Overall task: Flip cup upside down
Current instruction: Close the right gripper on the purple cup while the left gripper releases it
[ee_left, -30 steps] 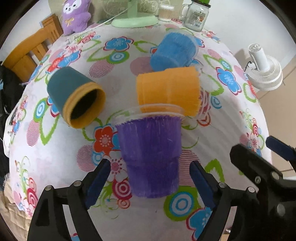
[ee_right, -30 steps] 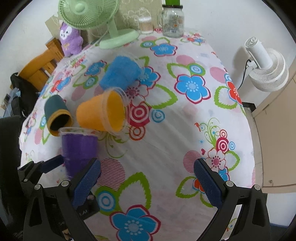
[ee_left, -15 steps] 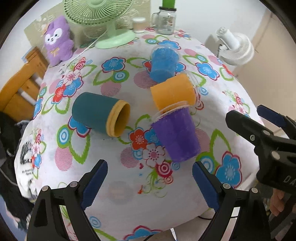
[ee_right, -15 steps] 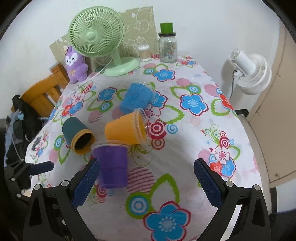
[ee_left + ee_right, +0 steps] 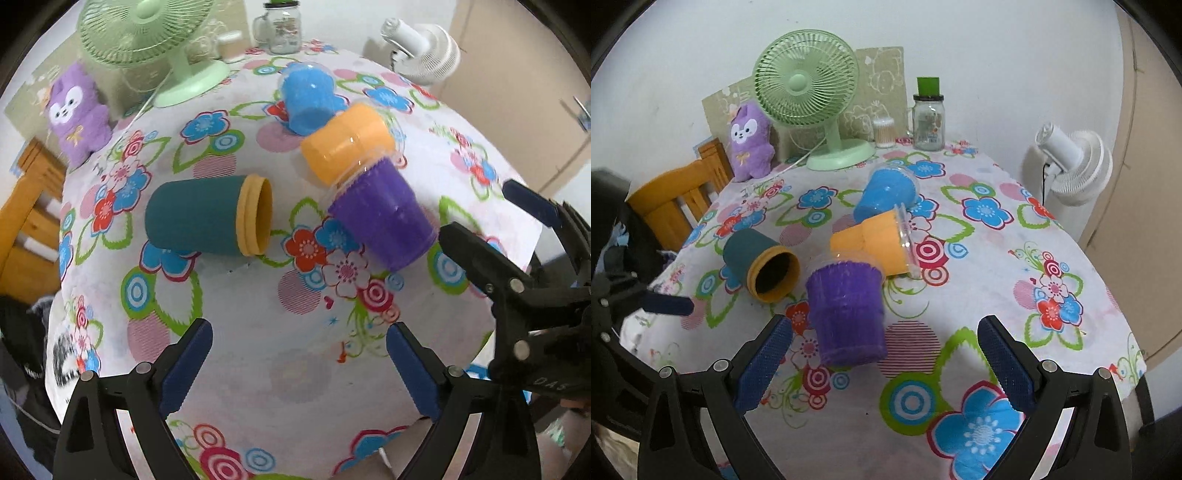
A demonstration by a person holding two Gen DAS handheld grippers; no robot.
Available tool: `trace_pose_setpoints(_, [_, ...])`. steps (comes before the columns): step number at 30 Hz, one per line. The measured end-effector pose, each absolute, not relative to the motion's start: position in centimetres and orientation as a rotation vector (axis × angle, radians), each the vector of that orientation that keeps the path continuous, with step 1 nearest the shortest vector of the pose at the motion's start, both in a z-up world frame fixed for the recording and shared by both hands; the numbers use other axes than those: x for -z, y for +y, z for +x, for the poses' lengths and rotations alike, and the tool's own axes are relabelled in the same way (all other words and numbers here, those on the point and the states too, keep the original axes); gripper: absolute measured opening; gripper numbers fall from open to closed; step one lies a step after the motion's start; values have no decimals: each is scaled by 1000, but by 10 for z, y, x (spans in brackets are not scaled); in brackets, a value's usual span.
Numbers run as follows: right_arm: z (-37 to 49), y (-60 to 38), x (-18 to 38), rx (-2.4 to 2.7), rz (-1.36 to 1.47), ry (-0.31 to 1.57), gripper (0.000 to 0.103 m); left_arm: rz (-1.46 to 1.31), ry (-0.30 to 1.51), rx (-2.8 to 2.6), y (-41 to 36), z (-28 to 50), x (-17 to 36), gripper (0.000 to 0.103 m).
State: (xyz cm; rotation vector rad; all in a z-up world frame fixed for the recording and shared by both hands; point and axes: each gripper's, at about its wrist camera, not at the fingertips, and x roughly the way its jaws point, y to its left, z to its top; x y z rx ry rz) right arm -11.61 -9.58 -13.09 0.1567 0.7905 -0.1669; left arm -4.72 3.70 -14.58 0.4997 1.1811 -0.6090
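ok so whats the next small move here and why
Probably ease the right tongs forward around the purple cup. It lies on its side nearest them, roughly between their open jaws, its rim against the orange cup. The left tongs are open too, holding nothing.

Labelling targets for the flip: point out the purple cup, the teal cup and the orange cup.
purple cup (image 5: 849,310), right wrist view, ribbed side wall.
teal cup (image 5: 192,218), left wrist view, teal side wall.
orange cup (image 5: 347,142), left wrist view, side wall.

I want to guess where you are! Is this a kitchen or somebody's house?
Probably a room in someone's home: a flowery tablecloth, a green desk fan, a purple plush toy and a wooden chair.
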Motion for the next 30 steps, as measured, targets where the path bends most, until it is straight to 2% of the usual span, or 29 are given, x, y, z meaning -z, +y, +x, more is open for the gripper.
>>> trace_pose_setpoints(5, [-119,-87,151,167,138,742,101,571,1153,647,38,-49,163,97])
trace_pose_setpoints(9, [-116,-80,168,157,123,728,92,600,1144,661,41,-46,176,97])
trace_pose_setpoints(20, [-118,-69,194,147,132,684,81,623,1126,669,46,-40,195,97])
trace_pose_setpoints(22, [-116,-68,196,141,141,679,78,622,1126,668,46,-39,196,97])
trace_pose_setpoints(26, [-116,-69,198,129,159,666,58,622,1126,663,47,-39,199,97])
trace_pose_setpoints(30, [-120,-72,193,156,173,652,58,612,1125,656,46,-41,196,97])
